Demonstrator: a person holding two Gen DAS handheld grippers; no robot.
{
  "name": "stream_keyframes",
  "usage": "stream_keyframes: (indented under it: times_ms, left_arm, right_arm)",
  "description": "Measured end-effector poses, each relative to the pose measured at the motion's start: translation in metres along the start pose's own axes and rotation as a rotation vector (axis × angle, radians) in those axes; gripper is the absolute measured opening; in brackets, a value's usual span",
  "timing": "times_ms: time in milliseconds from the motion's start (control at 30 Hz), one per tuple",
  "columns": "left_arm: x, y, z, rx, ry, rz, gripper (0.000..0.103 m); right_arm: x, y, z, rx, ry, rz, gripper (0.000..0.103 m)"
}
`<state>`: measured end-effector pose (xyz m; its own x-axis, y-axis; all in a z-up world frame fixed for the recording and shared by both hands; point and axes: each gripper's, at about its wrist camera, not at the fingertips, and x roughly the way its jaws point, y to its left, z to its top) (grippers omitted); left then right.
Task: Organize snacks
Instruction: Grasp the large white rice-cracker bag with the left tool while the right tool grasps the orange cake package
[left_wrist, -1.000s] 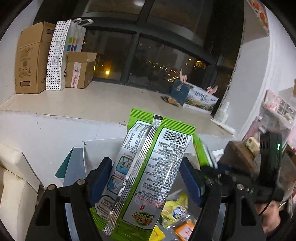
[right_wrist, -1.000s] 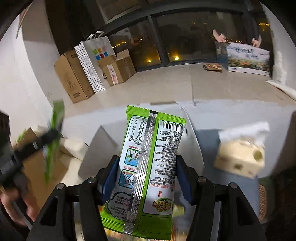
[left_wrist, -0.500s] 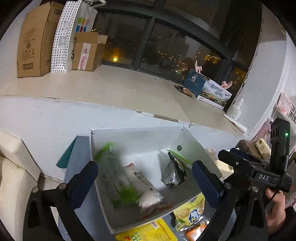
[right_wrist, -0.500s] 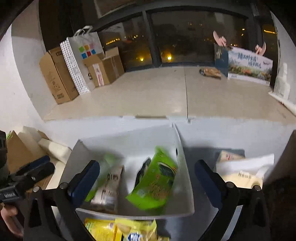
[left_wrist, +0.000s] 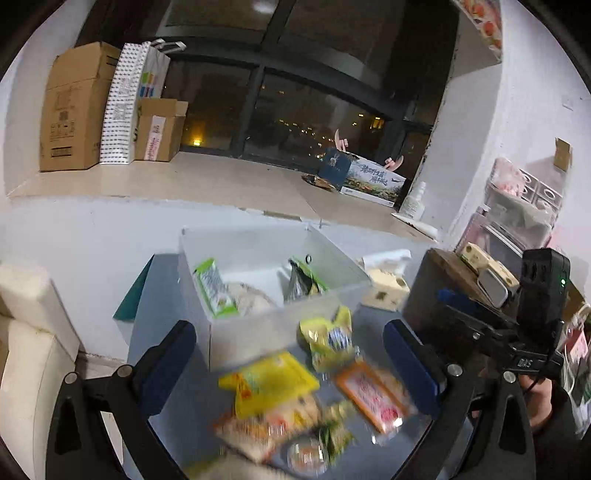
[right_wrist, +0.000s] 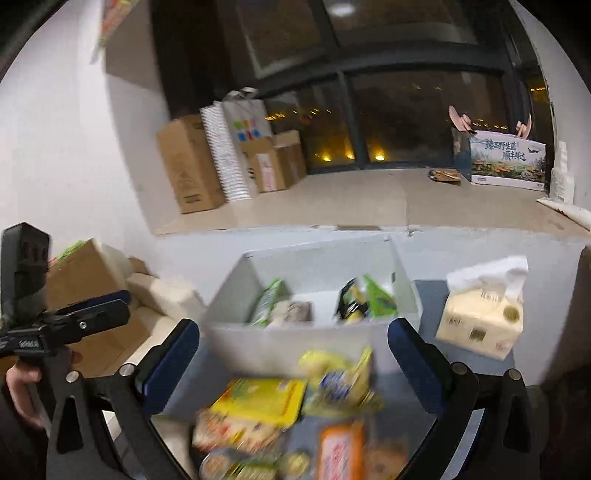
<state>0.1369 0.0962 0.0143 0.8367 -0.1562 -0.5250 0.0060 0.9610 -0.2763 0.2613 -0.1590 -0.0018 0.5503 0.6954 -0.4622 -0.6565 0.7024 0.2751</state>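
Both grippers empty, jaws spread wide. Left gripper hangs over the loose snack pile at the near end of the grey table; right gripper hangs over the same pile, seen from the other side.

White box sits on the table just beyond the pile, open top. Inside it: a green packet leaning at the left wall, a pale wrapped item beside it, and a dark-and-green packet toward the right. In the right wrist view the same box shows the green packet on the left and a second green packet on the right.

Loose on the table, near side of the box: yellow flat pack, yellow-blue bag touching the box front, orange packet to the right, plus more wrapped snacks nearer the camera, too motion-blurred to identify, possibly small round cups.

Tissue pack stands on the table right of the box, a tissue sticking out on top. Cardboard boxes and a dotted paper bag far left on the window ledge; printed carton far right on the ledge.
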Motion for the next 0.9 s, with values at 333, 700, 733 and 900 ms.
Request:
stream_keyframes:
  times_ms: [333, 700, 733, 900]
  left_arm:
    - [-0.046, -0.005, -0.097, -0.091, 0.044, 0.13, 0.103]
    - [-0.032, -0.006, -0.156, -0.196, 0.111, 0.164, 0.103]
    - [-0.03, -0.005, -0.156, -0.202, 0.116, 0.162, 0.103]
    - [-0.017, -0.003, -0.159, -0.229, 0.149, 0.181, 0.103]
  right_arm:
    - [-0.049, 0.03, -0.125, -0.048, 0.106, -0.074, 0.103]
    - [0.006, 0.013, -0.178, -0.248, 0.349, -0.384, 0.103]
    - [0.012, 0.012, -0.176, -0.258, 0.358, -0.392, 0.103]
    - [0.054, 0.006, -0.165, -0.289, 0.401, -0.4, 0.103]
